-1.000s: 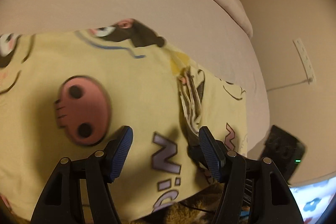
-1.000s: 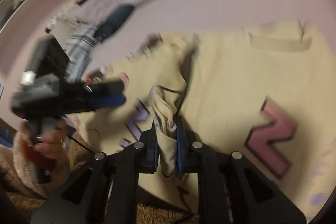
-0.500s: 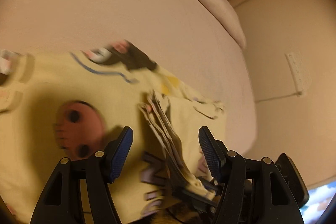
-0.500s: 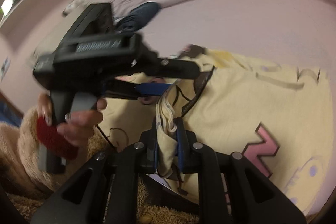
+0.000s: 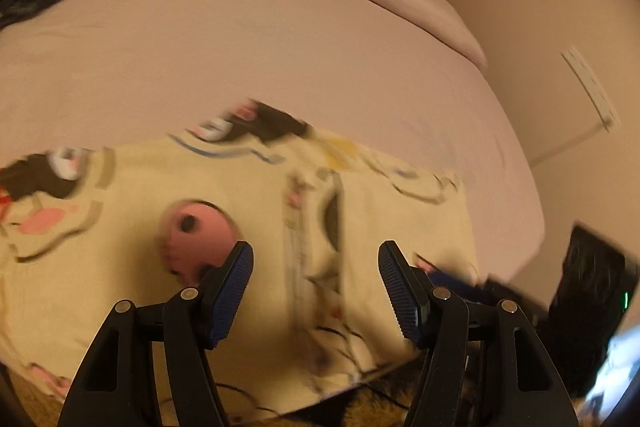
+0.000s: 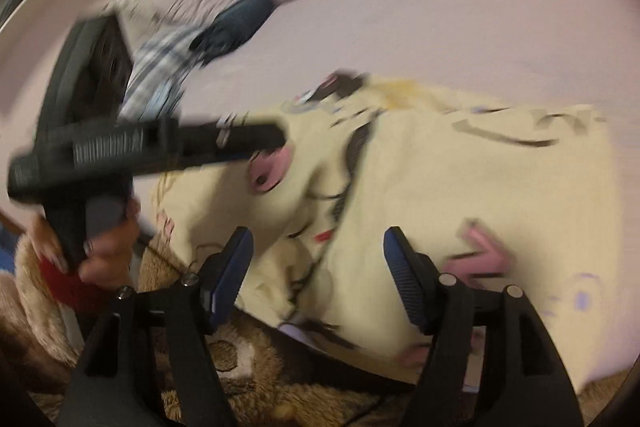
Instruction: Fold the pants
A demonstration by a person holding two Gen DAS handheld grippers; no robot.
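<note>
**Hovering open-handed over the half-folded pants**

Working outward from our own tools, we see the left hand-held gripper [image 5: 316, 291] with its blue-padded jaws spread wide and nothing between them. The right hand-held gripper [image 6: 318, 275] is just as wide open and equally empty. Both hang above the near edge of the pale yellow cartoon-printed cotton pants [image 5: 248, 235], which lie on the pinkish bed sheet [image 5: 280, 39], their near hem overhanging the brown fuzzy blanket [image 6: 248, 359] at the bed's edge. A ridge of doubled cloth runs away from us between the left jaws, so we judge one fold is laid and the step in hand is choosing fresh grips. Next, we think, each hand-held gripper must pinch an end of the layered edge and carry it across. Farther off lie a dark navy bundle [image 6: 236, 23] and plaid cloth [image 6: 160, 67].
</note>
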